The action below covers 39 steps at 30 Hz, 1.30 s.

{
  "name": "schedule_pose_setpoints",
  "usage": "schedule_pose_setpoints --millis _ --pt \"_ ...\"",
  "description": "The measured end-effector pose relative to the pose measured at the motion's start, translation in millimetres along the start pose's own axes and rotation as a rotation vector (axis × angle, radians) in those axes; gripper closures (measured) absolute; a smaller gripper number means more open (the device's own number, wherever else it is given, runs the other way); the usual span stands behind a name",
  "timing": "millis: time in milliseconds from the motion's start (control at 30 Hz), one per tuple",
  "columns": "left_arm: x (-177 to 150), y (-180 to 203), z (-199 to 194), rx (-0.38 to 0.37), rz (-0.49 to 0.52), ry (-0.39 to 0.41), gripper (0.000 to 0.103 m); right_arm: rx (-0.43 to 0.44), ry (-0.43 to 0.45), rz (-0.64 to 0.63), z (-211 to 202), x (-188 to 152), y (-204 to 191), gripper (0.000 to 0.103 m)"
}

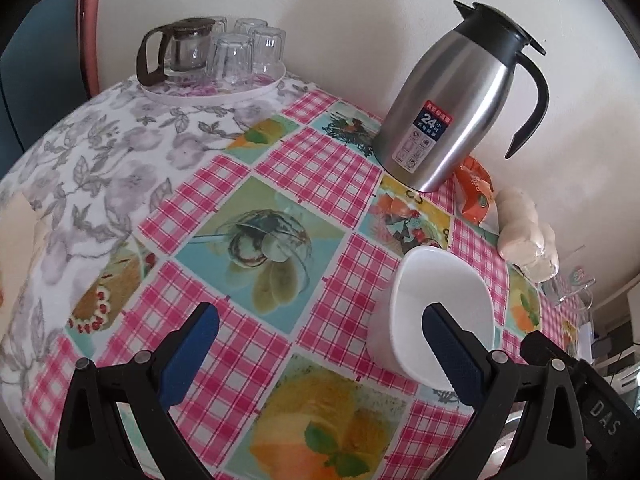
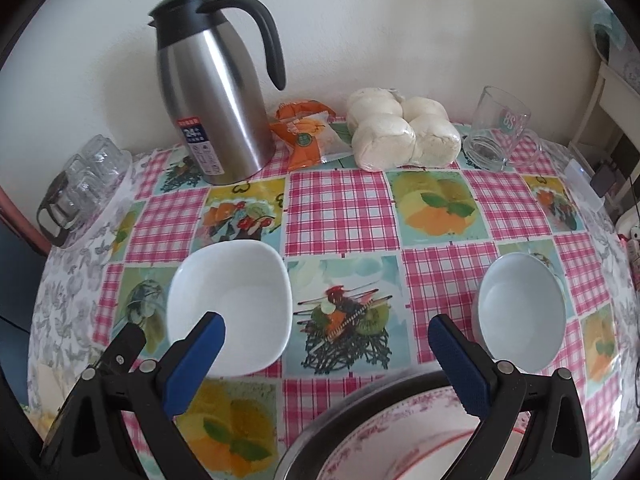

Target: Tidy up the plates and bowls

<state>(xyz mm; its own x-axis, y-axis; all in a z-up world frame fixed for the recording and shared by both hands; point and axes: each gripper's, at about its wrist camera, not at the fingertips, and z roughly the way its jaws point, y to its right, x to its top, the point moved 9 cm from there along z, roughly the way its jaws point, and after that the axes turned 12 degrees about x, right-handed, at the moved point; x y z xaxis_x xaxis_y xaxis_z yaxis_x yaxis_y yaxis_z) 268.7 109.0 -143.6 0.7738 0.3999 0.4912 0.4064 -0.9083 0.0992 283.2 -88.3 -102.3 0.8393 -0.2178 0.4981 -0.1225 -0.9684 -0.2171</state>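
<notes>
steel thermos (image 2: 224, 92) | orange packet (image 2: 306, 134) | bagged buns (image 2: 400, 132) | glass mug (image 2: 498, 128) | tray of glasses (image 1: 224, 60)

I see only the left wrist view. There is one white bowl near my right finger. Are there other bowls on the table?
Observer: Yes. A round pale blue bowl stands right of the white bowl, apart from it.
Operator: Any plates?
Observer: A plate with pink floral rim lies at the near edge, under the right gripper.
Operator: Is that gripper holding something?
Observer: No, it is open and empty.
</notes>
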Motion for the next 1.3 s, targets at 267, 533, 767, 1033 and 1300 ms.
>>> schedule_pose_setpoints --millis 267,533,767,1033,1300 --pt "-4.1 5.7 16.0 -0.025 -0.008 -0.043 0.007 -0.014 -0.022 0.01 23.2 2.0 1.4 0.018" --pt "-10.2 22.5 25.1 -0.058 0.037 -0.064 0.026 -0.015 -0.063 0.007 44.5 -1.4 -0.5 0.037" --pt "-23.1 31.1 38.2 -0.071 0.054 -0.103 0.043 -0.008 -0.097 -0.018 59.1 -4.7 -7.7 0.056" --pt "-27.8 35.5 48.0 -0.104 0.037 -0.119 0.048 0.001 -0.112 -0.028 70.9 -7.3 -10.9 0.069" --pt "-27.1 42.5 50.6 -0.153 0.02 -0.121 0.066 0.033 -0.122 -0.033 82.0 -6.7 -15.9 0.076"
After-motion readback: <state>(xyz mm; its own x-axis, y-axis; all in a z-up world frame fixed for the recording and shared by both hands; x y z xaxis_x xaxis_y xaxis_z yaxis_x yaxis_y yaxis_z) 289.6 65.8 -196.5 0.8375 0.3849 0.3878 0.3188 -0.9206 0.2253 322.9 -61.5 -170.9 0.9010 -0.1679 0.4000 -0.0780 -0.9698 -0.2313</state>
